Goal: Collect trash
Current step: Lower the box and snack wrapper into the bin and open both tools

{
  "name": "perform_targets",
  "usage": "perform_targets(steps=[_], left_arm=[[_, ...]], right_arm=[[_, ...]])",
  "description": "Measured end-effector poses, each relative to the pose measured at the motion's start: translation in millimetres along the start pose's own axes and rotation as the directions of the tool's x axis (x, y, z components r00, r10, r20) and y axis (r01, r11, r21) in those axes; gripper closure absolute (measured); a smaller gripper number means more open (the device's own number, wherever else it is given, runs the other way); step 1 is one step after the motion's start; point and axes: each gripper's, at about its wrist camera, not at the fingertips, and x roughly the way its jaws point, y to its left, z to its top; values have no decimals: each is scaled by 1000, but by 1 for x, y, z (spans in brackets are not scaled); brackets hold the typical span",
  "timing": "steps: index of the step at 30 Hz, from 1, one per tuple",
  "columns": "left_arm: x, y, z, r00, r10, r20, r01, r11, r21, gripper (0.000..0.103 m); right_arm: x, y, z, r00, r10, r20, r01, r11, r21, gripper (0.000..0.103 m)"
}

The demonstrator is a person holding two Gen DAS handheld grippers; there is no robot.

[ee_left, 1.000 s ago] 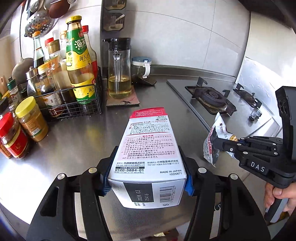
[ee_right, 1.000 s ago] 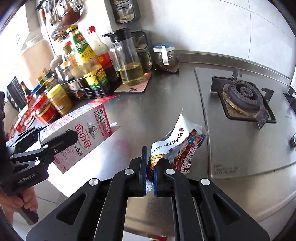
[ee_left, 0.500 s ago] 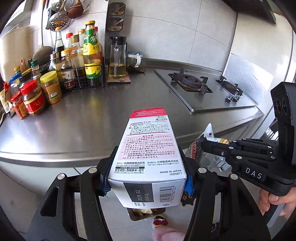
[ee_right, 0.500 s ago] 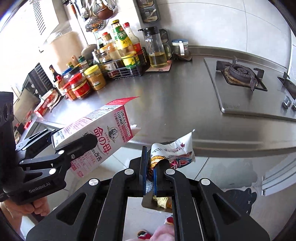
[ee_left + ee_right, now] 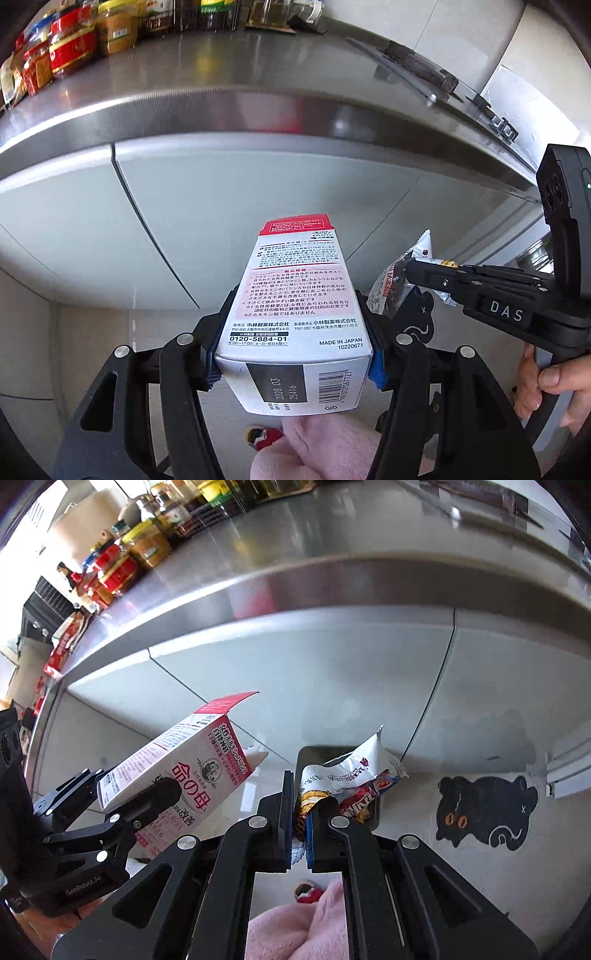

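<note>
My left gripper [image 5: 294,362] is shut on a white and pink carton [image 5: 295,302], its blue pads pressing the two long sides near the barcode end. The carton's red flap stands open at the far end [image 5: 229,703]. My right gripper [image 5: 299,812] is shut on a crumpled snack wrapper [image 5: 354,775], which hangs just right of the carton [image 5: 192,771]. Both grippers point down at the floor in front of the cabinet. A dark square container [image 5: 314,755] sits on the floor, mostly hidden behind the wrapper. In the left wrist view the right gripper [image 5: 417,269] and wrapper [image 5: 388,291] show at right.
The steel counter edge [image 5: 258,107] runs overhead, with grey cabinet doors [image 5: 258,192] below it. Jars [image 5: 74,48] line the counter's left. A black cat-shaped mark [image 5: 484,812] lies on the floor at right. Pink fuzzy fabric [image 5: 325,443] shows under the grippers. A hand [image 5: 554,384] holds the right gripper.
Both grippers have sunk from above the counter to below its edge and tilted down toward the floor. The carton and the wrapper stay gripped as before.
</note>
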Motion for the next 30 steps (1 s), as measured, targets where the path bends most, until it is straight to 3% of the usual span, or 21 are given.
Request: perform_targets(steps=[8,16,26,27,28,29,30], left_arm=[[100,26,-21,993,20,-113,-25,999,-43,47],[193,37,-49,978,21,-206,-25,1000,-16,47],[228,41,-53,974,8,-226,-9,1000,-5,45],[229,41,-52,974,9,-227,-11,1000,-6,45],[229,41,-51,974,1,-226,-4,1000,-10,44],[228,40,-50,974,-4,-225,1,1000,-13,34],[226,40,-49,976,-2,-220,-1,1000,-13,31]], right_arm=[[95,-33,5,996,5,-93,3,997,81,96],[170,-58,8,987,35,-158,-9,987,160,96],[203,-66,14,985,52,-163,-16,977,214,90],[202,-67,15,987,48,-156,-13,975,222,85],[200,-67,15,988,53,-146,-18,972,235,55],[196,-66,15,990,53,-131,-19,969,248,25],[195,-68,16,992,43,-120,-11,967,253,22]])
